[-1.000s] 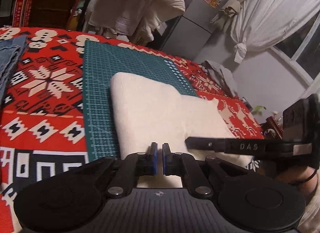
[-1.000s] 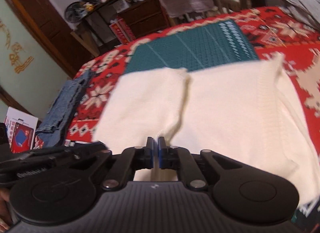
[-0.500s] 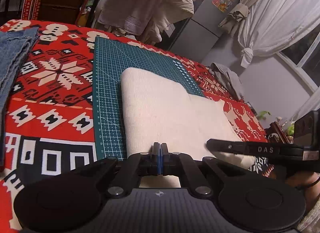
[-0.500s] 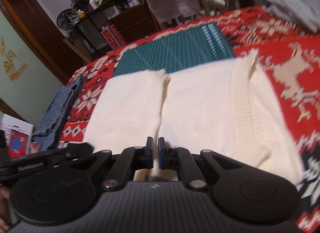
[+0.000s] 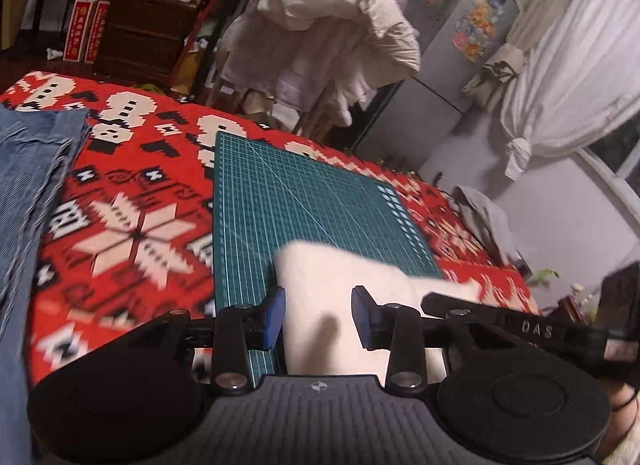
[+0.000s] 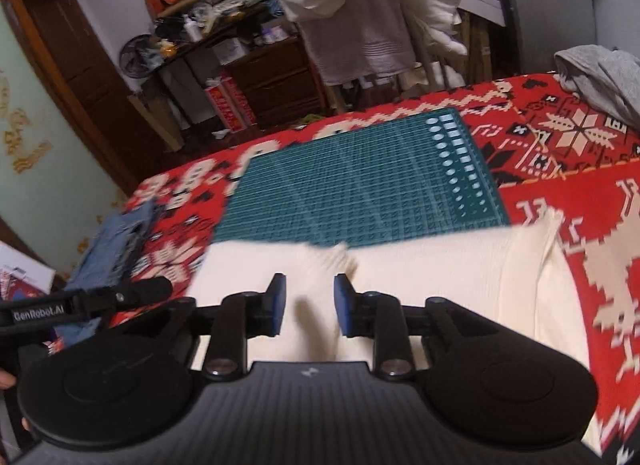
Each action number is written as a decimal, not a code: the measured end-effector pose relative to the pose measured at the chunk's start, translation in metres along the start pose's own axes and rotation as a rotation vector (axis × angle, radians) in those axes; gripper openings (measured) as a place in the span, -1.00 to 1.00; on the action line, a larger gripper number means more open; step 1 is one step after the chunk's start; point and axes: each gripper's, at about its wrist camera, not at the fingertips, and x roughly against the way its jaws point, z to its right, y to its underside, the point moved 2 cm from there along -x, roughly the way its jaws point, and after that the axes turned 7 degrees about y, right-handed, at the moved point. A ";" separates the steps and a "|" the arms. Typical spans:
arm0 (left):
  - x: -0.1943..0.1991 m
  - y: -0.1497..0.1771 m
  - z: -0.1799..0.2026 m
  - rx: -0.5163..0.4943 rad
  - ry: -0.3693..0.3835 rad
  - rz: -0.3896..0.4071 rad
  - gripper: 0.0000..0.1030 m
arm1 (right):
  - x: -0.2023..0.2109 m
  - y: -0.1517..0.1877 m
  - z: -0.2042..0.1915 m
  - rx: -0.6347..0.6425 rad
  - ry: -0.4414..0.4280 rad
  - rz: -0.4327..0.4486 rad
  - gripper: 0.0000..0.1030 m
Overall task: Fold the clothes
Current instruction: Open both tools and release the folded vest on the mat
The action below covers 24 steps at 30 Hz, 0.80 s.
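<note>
A cream knit sweater (image 6: 440, 281) lies folded on the near part of a green cutting mat (image 6: 360, 189) and on the red patterned blanket. My right gripper (image 6: 306, 303) hovers open above the sweater's near edge, with nothing between its blue pads. In the left wrist view the same sweater (image 5: 344, 277) shows just past my left gripper (image 5: 318, 317), which is open and empty over the sweater's left end. The right gripper's arm (image 5: 520, 325) crosses the lower right of that view. The mat (image 5: 304, 201) stretches away beyond the sweater.
Folded blue jeans (image 5: 28, 185) lie at the left on the red blanket (image 5: 132, 201). A grey garment (image 6: 600, 73) sits on the far right corner. Beyond the bed stand a rack with white bedding (image 5: 320, 37), a dark dresser (image 5: 140, 37) and a curtained window (image 5: 572, 65).
Both grippers were shut half a second ago and now stand open. The cameras have pulled back and tilted up, so less of the sweater shows and more of the mat.
</note>
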 end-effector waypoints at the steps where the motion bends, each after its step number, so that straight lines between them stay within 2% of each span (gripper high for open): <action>1: -0.007 -0.003 -0.003 0.012 -0.019 -0.011 -0.22 | -0.006 -0.002 0.002 -0.009 0.003 -0.006 -0.38; 4: -0.020 -0.005 -0.011 0.047 -0.018 -0.032 -0.23 | -0.022 -0.008 0.007 -0.034 0.013 -0.023 -0.39; 5: -0.021 -0.004 -0.013 0.054 -0.009 -0.029 -0.26 | -0.028 -0.010 0.008 -0.042 0.015 -0.028 -0.50; 6: -0.021 -0.003 -0.014 0.057 0.001 -0.024 -0.52 | -0.029 -0.009 0.007 -0.040 0.006 -0.028 -0.67; 7: -0.021 -0.001 -0.016 0.064 0.013 -0.018 -0.73 | -0.032 -0.009 0.005 -0.030 0.004 -0.030 -0.71; 10: -0.016 0.001 -0.023 0.109 0.033 0.009 -0.89 | -0.035 -0.009 -0.003 -0.005 0.003 -0.023 -0.76; 16: -0.012 0.004 -0.046 0.241 0.063 0.034 -0.95 | -0.041 -0.008 -0.001 -0.026 0.000 -0.021 -0.76; 20: -0.006 0.003 -0.041 0.220 0.035 0.034 -1.00 | -0.037 -0.001 0.001 -0.032 -0.009 -0.027 -0.71; 21: -0.001 0.003 -0.037 0.209 0.043 0.040 -1.00 | -0.032 0.003 -0.002 -0.022 -0.012 -0.035 -0.64; 24: 0.016 0.004 -0.022 0.158 0.087 0.062 -1.00 | -0.020 0.017 -0.009 0.008 -0.023 -0.056 -0.65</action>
